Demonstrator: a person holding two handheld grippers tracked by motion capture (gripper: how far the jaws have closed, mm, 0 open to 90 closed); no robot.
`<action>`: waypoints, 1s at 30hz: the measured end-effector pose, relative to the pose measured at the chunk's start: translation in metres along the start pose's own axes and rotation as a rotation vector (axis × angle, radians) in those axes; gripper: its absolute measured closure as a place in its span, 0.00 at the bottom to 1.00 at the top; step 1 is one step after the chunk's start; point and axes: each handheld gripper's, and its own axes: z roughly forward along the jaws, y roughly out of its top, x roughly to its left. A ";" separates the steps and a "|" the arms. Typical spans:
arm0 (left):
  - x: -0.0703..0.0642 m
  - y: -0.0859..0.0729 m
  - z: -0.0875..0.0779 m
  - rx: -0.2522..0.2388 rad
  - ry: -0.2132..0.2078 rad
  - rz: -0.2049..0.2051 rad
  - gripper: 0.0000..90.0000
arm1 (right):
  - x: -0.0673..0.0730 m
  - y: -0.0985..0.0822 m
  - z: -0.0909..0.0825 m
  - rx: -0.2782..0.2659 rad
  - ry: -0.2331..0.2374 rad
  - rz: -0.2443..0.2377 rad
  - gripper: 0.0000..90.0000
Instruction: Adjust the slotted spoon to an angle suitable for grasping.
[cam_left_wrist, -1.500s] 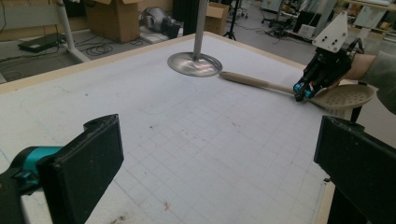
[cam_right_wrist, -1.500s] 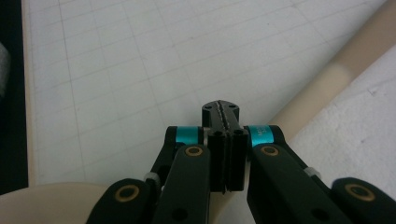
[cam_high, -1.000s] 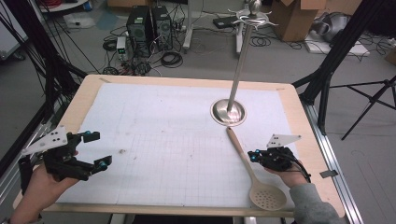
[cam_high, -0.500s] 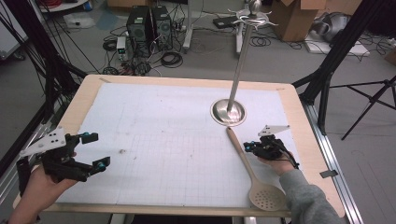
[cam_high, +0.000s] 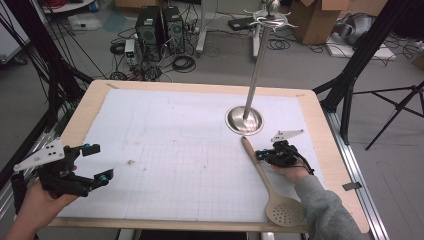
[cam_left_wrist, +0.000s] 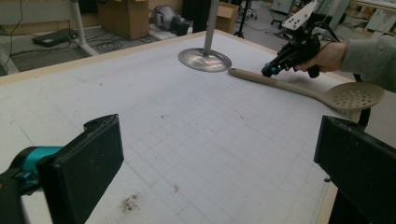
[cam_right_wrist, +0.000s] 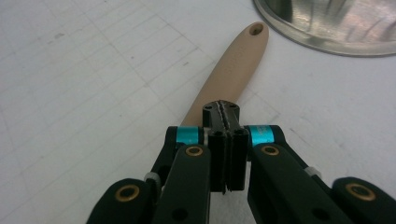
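The right gripper (cam_high: 261, 154), jaws closed and empty, hovered over the slotted spoon's (cam_high: 270, 186) handle at lower right. The left gripper (cam_high: 97, 162), jaws wide open, waited lower left on the counter (cam_high: 90, 102).

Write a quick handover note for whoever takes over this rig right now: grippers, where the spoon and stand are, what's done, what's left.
Right gripper: shut, empty, tips just over the slotted spoon handle.
Left gripper: open, empty, at the near left of the table.
Spoon lies flat, handle end beside the base of the utensil stand.
Done: nothing lifted yet.
Left: probably open the right jaws, grasp the handle, hang the spoon on the stand.
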 end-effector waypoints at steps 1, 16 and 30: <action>0.000 0.000 0.000 0.002 0.001 -0.002 0.02 | 0.000 0.000 0.001 -0.005 0.019 -0.006 1.00; -0.001 -0.001 -0.003 0.005 0.004 -0.001 0.02 | 0.025 0.032 0.027 0.130 0.138 -0.246 1.00; -0.001 -0.003 -0.002 0.010 0.005 -0.005 0.02 | 0.048 0.043 0.044 0.141 0.186 -0.316 1.00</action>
